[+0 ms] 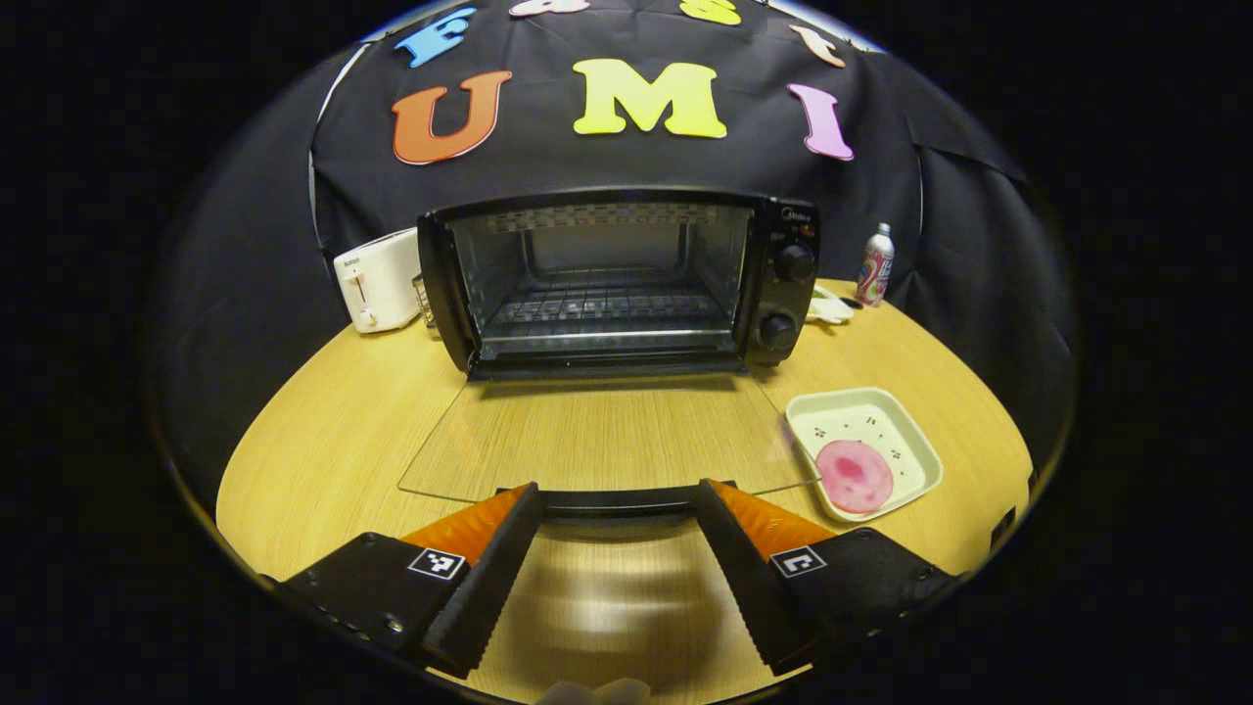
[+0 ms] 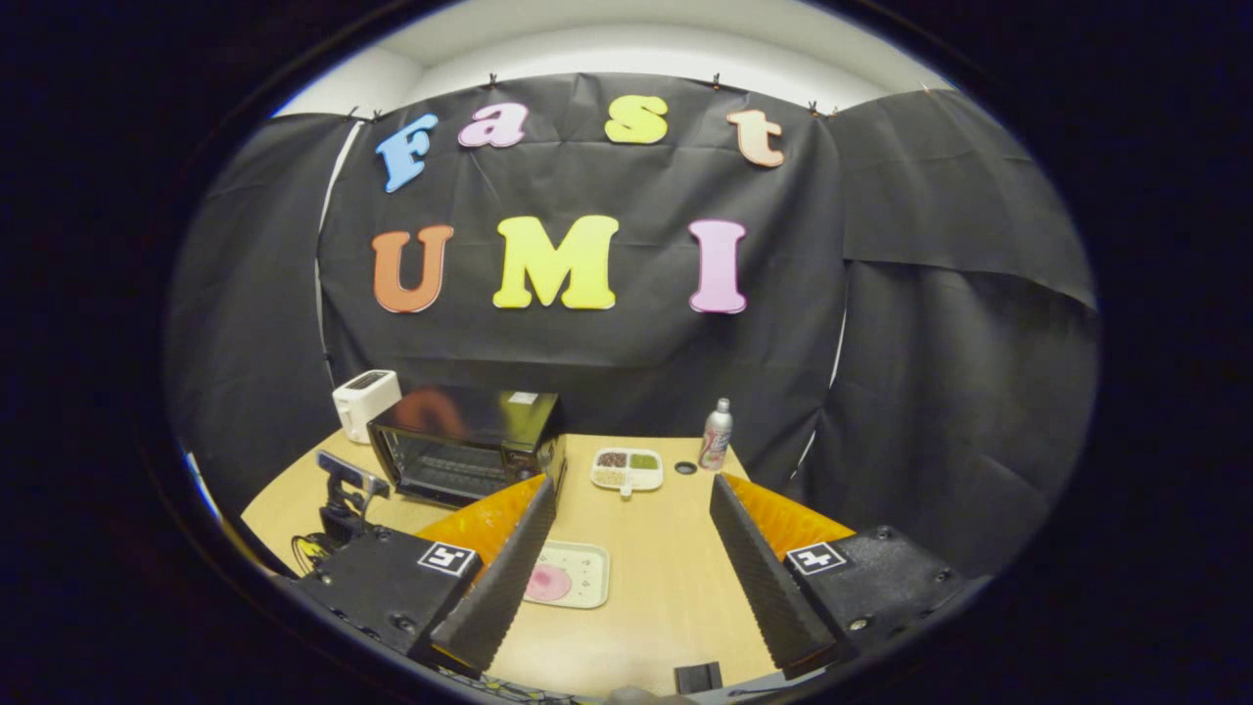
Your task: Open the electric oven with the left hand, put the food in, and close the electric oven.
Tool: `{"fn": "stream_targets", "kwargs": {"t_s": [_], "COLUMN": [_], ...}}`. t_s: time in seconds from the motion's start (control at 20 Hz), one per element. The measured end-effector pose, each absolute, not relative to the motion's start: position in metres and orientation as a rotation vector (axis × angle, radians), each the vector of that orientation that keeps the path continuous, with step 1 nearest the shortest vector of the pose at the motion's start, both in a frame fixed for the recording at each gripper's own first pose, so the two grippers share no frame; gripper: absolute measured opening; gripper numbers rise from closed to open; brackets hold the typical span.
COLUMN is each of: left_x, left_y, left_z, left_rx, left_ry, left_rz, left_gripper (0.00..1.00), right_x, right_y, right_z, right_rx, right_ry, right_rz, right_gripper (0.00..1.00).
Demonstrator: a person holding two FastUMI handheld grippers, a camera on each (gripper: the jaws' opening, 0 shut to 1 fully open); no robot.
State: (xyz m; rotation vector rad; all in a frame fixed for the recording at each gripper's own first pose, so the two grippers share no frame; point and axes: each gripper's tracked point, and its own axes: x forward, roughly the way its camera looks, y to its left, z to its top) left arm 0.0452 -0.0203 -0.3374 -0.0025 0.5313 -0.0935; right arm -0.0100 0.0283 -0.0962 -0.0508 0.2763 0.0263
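1. Left gripper view: the toaster oven (image 1: 617,279) sits at the top centre with its glass door (image 1: 607,441) folded flat on the counter (image 1: 323,441). Your left hand-held gripper (image 1: 619,504) is spread wide at the door handle (image 1: 617,501), gripping nothing.
2. Right gripper view: your right hand-held gripper (image 2: 631,529) hovers wide open and empty. The pink food slice (image 2: 547,583) lies on a tray (image 2: 587,578) at the lower centre.
3. Lower the right one, pinch the slice by its edge, and clear the door on your way to the rack (image 1: 602,308).
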Motion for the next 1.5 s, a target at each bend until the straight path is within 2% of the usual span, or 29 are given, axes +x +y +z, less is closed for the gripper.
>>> {"fn": "stream_targets", "kwargs": {"t_s": [0.2,0.25,0.3,0.35,0.5,0.55,0.65,0.7,0.85,1.1,1.15,1.2,1.3,1.4,1.45,1.5], "left_x": [0.039,0.036,0.032,0.028,0.016,0.011,0.002,-0.002,-0.014,-0.036,-0.038,-0.042,-0.048,-0.053,-0.055,-0.055], "left_y": [-0.005,-0.002,0.001,0.004,0.016,0.019,0.023,0.025,0.027,0.017,0.016,0.014,0.012,0.014,0.015,0.014], "left_z": [-0.288,-0.274,-0.259,-0.246,-0.204,-0.189,-0.164,-0.153,-0.119,-0.094,-0.091,-0.089,-0.089,-0.087,-0.088,-0.089], "left_rx": [0.003,-0.006,-0.014,-0.022,-0.048,-0.052,-0.046,-0.04,-0.028,-0.03,-0.032,-0.034,-0.035,-0.038,-0.037,-0.039], "left_ry": [0.435,0.407,0.386,0.366,0.304,0.283,0.246,0.229,0.186,0.159,0.157,0.158,0.163,0.166,0.164,0.165], "left_rz": [-0.076,-0.069,-0.063,-0.055,-0.022,-0.01,0.011,0.022,0.067,0.147,0.164,0.18,0.205,0.227,0.239,0.241], "left_gripper": [0.97,0.97,0.97,0.97,0.97,0.97,0.97,0.97,0.97,0.97,0.96,1.0,0.96,0.97,0.97,0.97], "right_x": [0.009,0.016,0.023,0.03,0.053,0.058,0.068,0.076,0.1,0.131,0.133,0.134,0.138,0.144,0.145,0.146], "right_y": [0.019,0.021,0.021,0.021,0.027,0.028,0.031,0.033,0.035,0.034,0.033,0.035,0.039,0.039,0.038,0.037], "right_z": [-0.144,-0.159,-0.177,-0.194,-0.248,-0.263,-0.295,-0.309,-0.355,-0.413,-0.42,-0.424,-0.425,-0.426,-0.427,-0.427], "right_rx": [-0.031,-0.024,-0.022,-0.014,0.018,0.025,0.038,0.047,0.067,0.144,0.153,0.164,0.179,0.174,0.165,0.151], "right_ry": [0.387,0.419,0.459,0.496,0.628,0.667,0.743,0.776,0.892,1.092,1.131,1.157,1.181,1.23,1.253,1.279], "right_rz": [0.028,0.043,0.048,0.065,0.117,0.131,0.166,0.187,0.227,0.241,0.239,0.25,0.257,0.237,0.227,0.222], "right_gripper": [0.96,0.99,0.92,0.94,0.86,0.88,0.85,0.76,0.7,0.51,0.49,0.43,0.37,0.38,0.29,0.26]}}
